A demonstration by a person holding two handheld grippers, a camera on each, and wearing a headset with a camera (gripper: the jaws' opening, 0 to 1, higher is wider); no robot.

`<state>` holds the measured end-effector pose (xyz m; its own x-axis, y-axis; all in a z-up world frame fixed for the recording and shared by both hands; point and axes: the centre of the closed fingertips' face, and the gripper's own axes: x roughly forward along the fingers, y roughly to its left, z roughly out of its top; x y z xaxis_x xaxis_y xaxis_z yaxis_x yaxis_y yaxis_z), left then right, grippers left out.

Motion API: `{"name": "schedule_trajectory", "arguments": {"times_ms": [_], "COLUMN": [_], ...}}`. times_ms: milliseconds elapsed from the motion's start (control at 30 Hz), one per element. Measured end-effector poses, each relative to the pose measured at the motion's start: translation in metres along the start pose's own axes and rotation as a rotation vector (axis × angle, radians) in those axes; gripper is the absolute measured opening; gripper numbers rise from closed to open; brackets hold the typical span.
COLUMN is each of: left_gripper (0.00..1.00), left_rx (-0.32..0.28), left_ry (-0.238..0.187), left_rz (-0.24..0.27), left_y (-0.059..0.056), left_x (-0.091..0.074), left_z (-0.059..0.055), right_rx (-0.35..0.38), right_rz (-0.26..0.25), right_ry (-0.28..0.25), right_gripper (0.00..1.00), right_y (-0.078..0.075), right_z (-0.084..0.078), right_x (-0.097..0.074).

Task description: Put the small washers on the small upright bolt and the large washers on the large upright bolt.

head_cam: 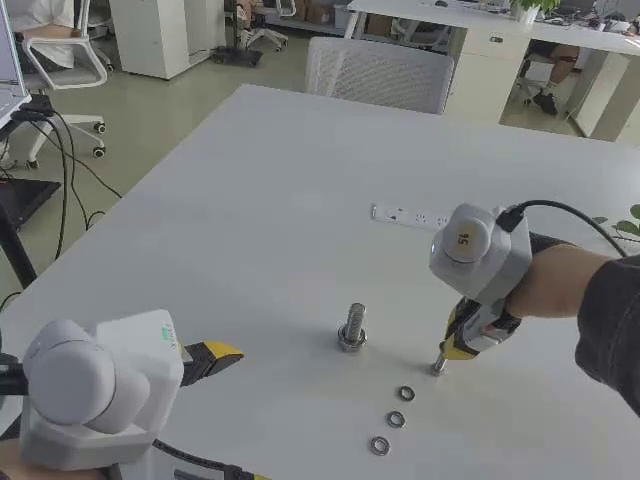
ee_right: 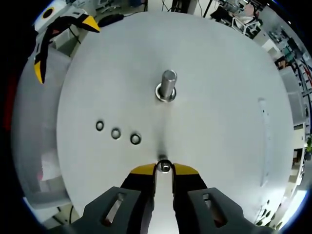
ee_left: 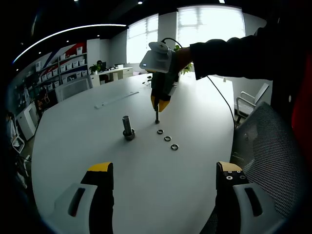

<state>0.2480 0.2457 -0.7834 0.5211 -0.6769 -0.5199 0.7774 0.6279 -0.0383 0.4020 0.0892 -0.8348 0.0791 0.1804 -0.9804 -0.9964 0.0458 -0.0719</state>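
My right gripper [head_cam: 443,358] is shut on the small bolt [head_cam: 438,367], which it holds upright with the lower end on the white table [head_cam: 250,200]. In the right gripper view the yellow-tipped jaws pinch the small bolt [ee_right: 165,167]. The large bolt [head_cam: 352,328] stands upright to its left, with a ring at its base. Three small washers [head_cam: 396,419] lie in a short row just in front of the small bolt, also seen as washers [ee_right: 116,133] and washers [ee_left: 167,138]. My left gripper [head_cam: 235,415] hovers open at the near left with nothing between its fingers [ee_left: 100,168].
A white power strip [head_cam: 410,216] lies flat behind the bolts. A mesh-backed chair [head_cam: 378,72] stands at the table's far edge. The person's dark sleeve [head_cam: 610,320] comes in from the right. Bare tabletop spreads left of the large bolt.
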Motion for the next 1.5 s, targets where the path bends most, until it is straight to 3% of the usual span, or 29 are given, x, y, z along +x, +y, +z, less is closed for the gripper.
{"name": "schedule_trajectory", "arguments": {"times_ms": [1033, 1500], "left_gripper": [0.85, 0.85], "left_rx": [-0.011, -0.014], "left_ry": [0.012, 0.013], "left_rz": [0.006, 0.005], "left_y": [0.001, 0.001], "left_x": [-0.002, -0.001], "left_z": [-0.004, -0.004], "right_rx": [0.009, 0.005], "right_rz": [0.046, 0.038], "right_ry": [0.032, 0.035], "right_gripper": [0.13, 0.14], "right_y": [0.004, 0.001], "right_z": [-0.007, -0.011], "right_x": [0.028, 0.034]}}
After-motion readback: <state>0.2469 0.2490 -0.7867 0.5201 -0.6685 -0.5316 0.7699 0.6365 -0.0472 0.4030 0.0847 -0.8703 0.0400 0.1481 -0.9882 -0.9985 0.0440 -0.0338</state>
